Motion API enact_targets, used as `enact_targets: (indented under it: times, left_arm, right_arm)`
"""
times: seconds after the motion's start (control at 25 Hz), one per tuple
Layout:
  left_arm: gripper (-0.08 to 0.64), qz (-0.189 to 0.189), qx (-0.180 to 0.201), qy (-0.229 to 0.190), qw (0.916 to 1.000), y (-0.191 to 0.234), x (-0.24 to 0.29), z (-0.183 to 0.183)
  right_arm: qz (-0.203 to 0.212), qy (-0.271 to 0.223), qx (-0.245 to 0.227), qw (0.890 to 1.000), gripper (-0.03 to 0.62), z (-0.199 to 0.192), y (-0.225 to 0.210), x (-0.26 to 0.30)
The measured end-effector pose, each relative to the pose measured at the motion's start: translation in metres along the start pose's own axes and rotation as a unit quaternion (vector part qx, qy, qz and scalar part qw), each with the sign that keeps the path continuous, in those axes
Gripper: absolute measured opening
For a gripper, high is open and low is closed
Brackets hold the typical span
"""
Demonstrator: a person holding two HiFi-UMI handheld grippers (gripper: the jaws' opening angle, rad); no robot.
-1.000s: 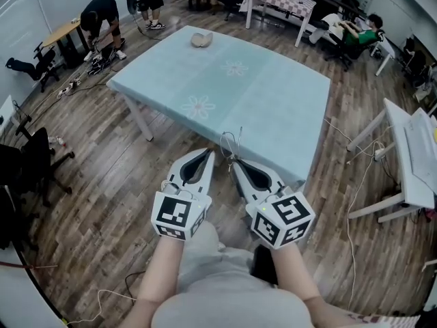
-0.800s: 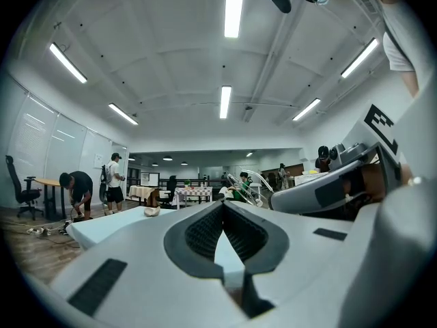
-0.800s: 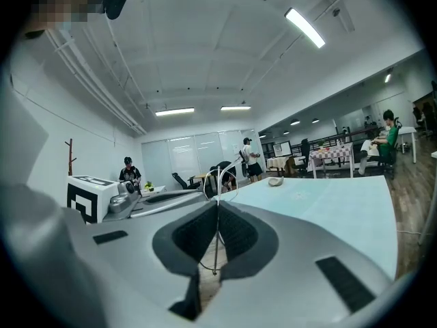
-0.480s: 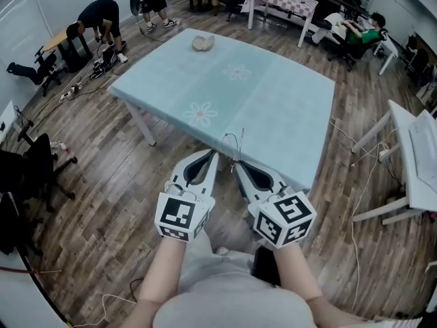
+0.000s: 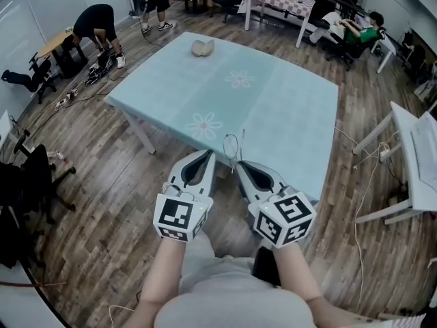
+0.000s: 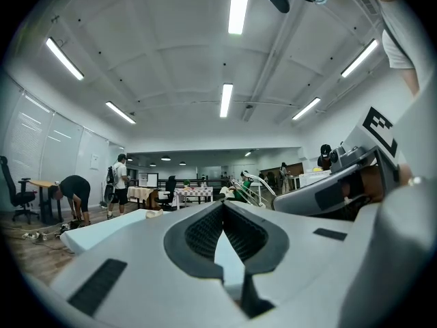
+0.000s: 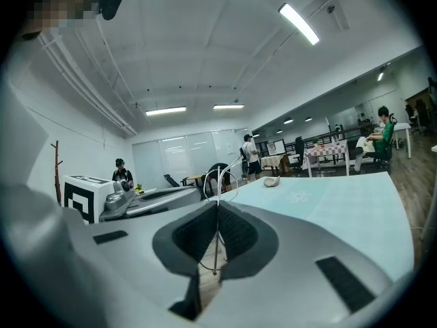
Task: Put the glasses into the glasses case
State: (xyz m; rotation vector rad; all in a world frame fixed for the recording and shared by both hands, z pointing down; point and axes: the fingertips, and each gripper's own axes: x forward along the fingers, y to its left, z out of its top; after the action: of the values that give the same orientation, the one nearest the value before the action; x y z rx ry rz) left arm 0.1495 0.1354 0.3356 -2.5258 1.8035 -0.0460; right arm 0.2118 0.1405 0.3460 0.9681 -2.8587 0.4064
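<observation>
Firstly, my right gripper (image 7: pixel 217 207): its own view shows the two pads clenched on a thin wire part of the glasses (image 7: pixel 218 183). The wire runs upright through the seam between the pads, and the rims stand clear above the tips at 12 o'clock. The head view confirms the glasses (image 5: pixel 232 144) rising from the tip of that gripper, but it does not show the pinch itself.

My left gripper (image 6: pixel 222 205): its view shows the pads meeting at the tips with nothing caught between them. Only table cloth shows through the gap lower down. That view also shows the right gripper alongside at 3 o'clock, apart from the left one. In the head view the two lie side by side, tips toward the table, over bare wooden floor (image 5: pixel 102 203).

The table (image 5: pixel 273 108) carries a pale blue cloth with flower prints. Its near edge lies just beyond the tips at 12 o'clock.

The glasses case (image 5: pixel 202 46), a beige shape, sits at the far end of the table toward 11 o'clock, well apart from both grippers. The right gripper view shows it low on the cloth; whether it lies open I cannot tell.

Beyond the table, the head view shows a bent-over person (image 5: pixel 95 22) at 10 o'clock and a seated person (image 5: pixel 355 29) at 1 o'clock.
</observation>
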Motion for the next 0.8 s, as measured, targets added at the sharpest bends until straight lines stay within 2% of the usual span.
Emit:
enact_targets:
  times: [0.8]
  left_arm:
    - [0.009,-0.027,-0.001,-0.002,0.9996,0.122,0.074,-0.005]
  right_arm:
    - [-0.033,0.000,0.005,0.999,0.012,0.029,-0.024,0.132]
